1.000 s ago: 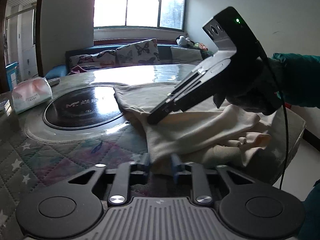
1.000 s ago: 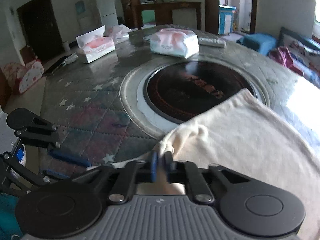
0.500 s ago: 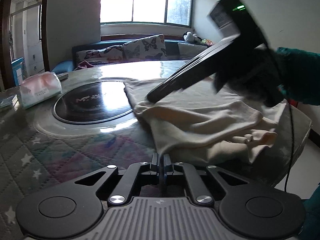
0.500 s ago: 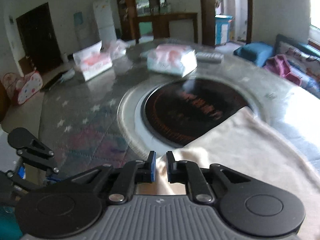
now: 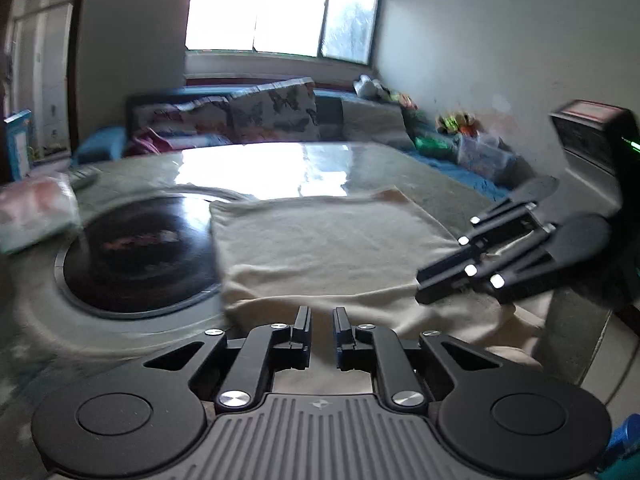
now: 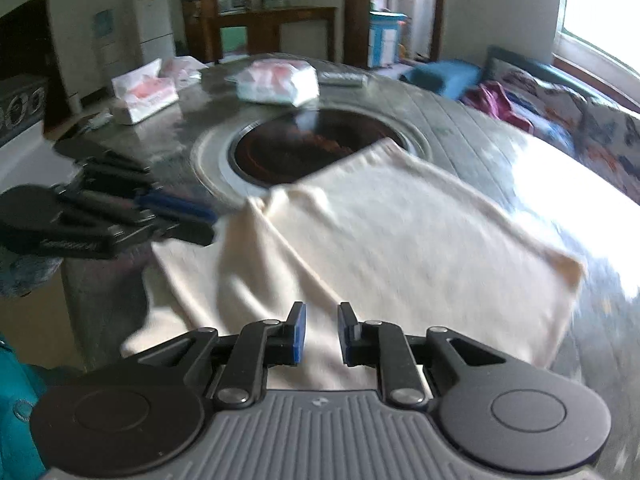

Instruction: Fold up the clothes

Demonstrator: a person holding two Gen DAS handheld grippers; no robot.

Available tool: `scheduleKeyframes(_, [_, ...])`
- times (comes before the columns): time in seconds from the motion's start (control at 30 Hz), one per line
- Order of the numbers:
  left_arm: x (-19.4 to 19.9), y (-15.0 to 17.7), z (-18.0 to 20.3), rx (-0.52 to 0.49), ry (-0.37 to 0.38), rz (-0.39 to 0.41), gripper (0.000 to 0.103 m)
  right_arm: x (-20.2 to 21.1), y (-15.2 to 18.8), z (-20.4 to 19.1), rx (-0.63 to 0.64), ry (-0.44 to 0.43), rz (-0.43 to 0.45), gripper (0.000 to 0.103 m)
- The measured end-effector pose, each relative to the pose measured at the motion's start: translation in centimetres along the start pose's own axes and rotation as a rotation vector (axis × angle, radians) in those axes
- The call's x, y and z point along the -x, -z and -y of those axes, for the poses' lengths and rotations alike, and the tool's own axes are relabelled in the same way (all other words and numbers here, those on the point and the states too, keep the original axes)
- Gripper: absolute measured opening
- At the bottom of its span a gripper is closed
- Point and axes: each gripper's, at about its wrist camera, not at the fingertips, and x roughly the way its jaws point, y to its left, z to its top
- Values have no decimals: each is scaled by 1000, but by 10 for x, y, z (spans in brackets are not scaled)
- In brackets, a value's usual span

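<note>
A cream garment [image 5: 320, 248] lies folded flat on the round table, its near part draping over the table edge. In the left wrist view my left gripper [image 5: 322, 324] is open just above the garment's near edge, with nothing held between its fingers. My right gripper [image 5: 426, 290] comes in from the right, low over the cloth. In the right wrist view the cream garment [image 6: 400, 232] spreads ahead. There my right gripper [image 6: 322, 330] is open over the draped part. My left gripper [image 6: 208, 226] sits at the left by the garment's corner.
A black round cooktop [image 5: 132, 256] is set into the table beside the garment. Behind it are a tissue pack [image 6: 276, 84], a tissue box [image 6: 144, 94] and a remote [image 6: 342, 78]. A sofa with cushions [image 5: 272, 112] stands beyond. The table edge [image 5: 576, 328] drops off at the right.
Both grippers have let go of the cloth and pulled back toward the table edge. The garment now lies flatter. The left gripper, shut half a second ago, has opened.
</note>
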Motion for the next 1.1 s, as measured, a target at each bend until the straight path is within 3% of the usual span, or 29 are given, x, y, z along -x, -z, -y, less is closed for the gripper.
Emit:
scheduleKeyframes(0.07, [-17, -4, 3, -10, -10, -22, 12, 1, 9, 4, -27, 21, 3, 16])
scheduleKeyframes(0.17, [-37, -7, -2, 1, -86, -67, 12, 2, 22, 11, -66, 53, 8, 17])
scheduleKeyframes(0.37, [-37, -6, -4, 8, -100, -51, 13, 14, 37, 13, -88, 110, 40, 20])
scheduleKeyframes(0.57, [-24, -8, 21, -7, -15, -25, 13, 29, 44, -6, -76, 107, 95, 20])
scheduleKeyframes(0.83, [-15, 7, 47, -48, 84, -52, 13, 33, 61, -8, -102, 115, 55, 22])
scheduleKeyframes(0.97, [-12, 15, 59, -91, 100, -63, 13, 34, 51, -7, -85, 106, 73, 22])
scheduleKeyframes(1.1, [-13, 21, 58, -73, 104, -75, 13, 20, 30, -6, -68, 60, 95, 22])
